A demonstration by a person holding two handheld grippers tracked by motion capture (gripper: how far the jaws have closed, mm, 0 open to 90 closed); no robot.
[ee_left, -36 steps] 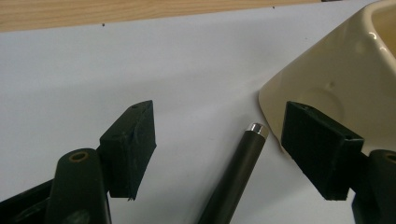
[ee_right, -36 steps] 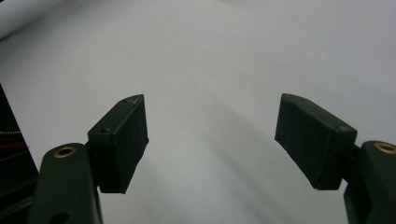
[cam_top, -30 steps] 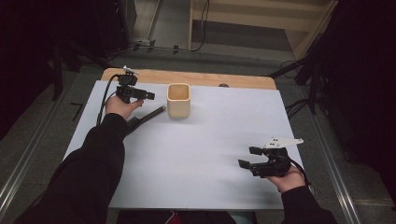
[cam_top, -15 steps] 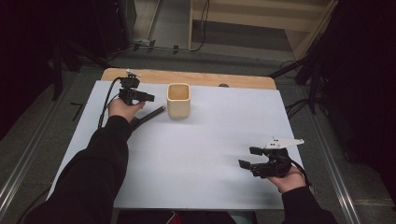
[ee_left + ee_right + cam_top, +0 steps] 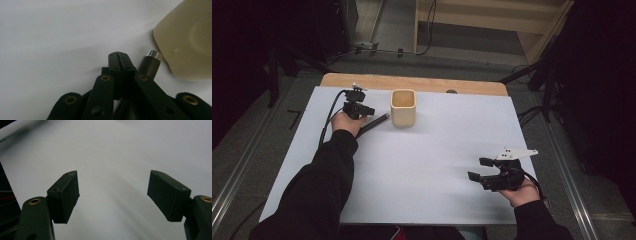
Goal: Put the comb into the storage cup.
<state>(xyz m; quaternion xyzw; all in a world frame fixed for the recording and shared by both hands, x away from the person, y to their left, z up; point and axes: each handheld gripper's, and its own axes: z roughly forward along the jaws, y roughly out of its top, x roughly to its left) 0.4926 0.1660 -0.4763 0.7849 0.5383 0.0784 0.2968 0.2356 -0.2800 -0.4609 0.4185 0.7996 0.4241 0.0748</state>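
Upper left of frame: my left gripper (image 5: 368, 109) jaws pressed together, empty, beside the dark pen (image 5: 373, 124) lying on the bench (image 5: 437, 150) near the cup (image 5: 403, 107); right gripper (image 5: 477, 169) jaws spread, idle; pen not yet lifted.

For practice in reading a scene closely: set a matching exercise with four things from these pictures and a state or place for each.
Things:
1. left gripper
2. right gripper
3. cup
4. dark pen

States or places:
a. jaws wide apart
b. upright, at the far part of the white sheet
c. jaws pressed together
d. lying flat, its metal tip near the cup

Pairs: 1-c, 2-a, 3-b, 4-d
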